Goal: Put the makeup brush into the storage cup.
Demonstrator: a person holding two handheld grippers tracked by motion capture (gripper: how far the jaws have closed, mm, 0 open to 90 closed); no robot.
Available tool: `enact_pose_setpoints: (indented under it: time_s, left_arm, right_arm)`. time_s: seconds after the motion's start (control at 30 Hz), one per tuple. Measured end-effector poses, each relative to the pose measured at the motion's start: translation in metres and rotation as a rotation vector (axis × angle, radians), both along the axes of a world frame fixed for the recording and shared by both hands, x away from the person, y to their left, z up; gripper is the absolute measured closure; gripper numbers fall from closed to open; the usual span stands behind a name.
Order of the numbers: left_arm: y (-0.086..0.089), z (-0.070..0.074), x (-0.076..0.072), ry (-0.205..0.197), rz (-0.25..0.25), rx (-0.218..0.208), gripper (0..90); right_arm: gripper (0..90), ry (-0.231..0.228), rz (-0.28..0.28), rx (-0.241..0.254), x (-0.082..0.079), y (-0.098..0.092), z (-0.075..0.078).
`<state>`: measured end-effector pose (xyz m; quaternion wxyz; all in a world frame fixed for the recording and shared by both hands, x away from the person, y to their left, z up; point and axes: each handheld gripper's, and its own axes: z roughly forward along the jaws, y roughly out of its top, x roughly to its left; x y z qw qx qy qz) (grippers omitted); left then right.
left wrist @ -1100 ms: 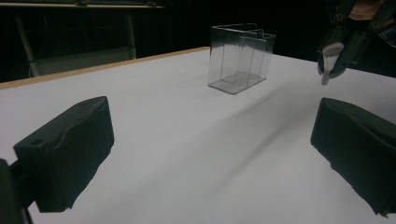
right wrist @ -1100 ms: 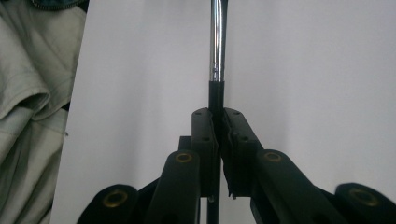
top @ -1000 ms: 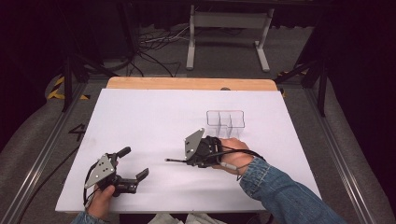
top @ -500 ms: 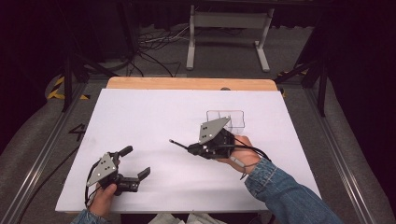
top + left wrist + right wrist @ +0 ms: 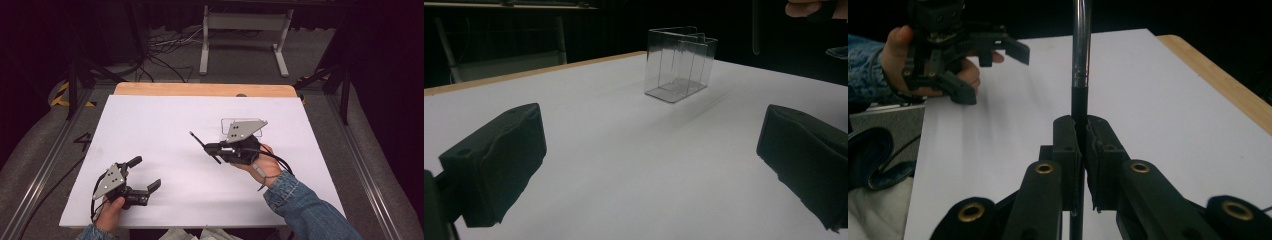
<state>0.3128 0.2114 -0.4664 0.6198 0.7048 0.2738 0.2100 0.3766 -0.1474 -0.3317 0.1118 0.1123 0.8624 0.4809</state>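
Right tool [image 5: 212,148] is pinching a pen [image 5: 199,140], jaws pressed tight on the barrel, tip aimed toward 10 o'clock, held clear above the bench [image 5: 160,120]. That lifted grip looks meant for carrying it to the clear holder [image 5: 680,62], which stands upright at the tool's 1 o'clock, ready to take it. Left tool [image 5: 142,175] rests low at 7 o'clock, jaws spread wide, holding nothing, likely staying out of the way
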Motion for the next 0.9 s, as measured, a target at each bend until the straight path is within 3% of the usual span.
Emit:
enact_pose_setpoints:
  time_s: [0.17,0.23,0.53,0.9]
  left_arm:
    - [0.000,0.000,0.000,-0.002,-0.001,0.007,0.1]
    - [0.000,0.000,0.000,-0.002,-0.002,0.007,0.1]
    - [0.000,0.000,0.000,-0.001,-0.001,0.008,0.1]
    - [0.000,0.000,0.000,-0.002,0.000,0.007,0.1]
  right_arm:
    - [84.1,-0.013,-0.045,0.061,0.001,-0.009,0.001]
    - [84.1,-0.020,-0.078,0.111,0.002,-0.016,0.001]
    - [84.1,-0.043,-0.161,0.215,0.005,-0.032,0.001]
    - [84.0,-0.063,-0.251,0.294,0.010,-0.049,-0.002]
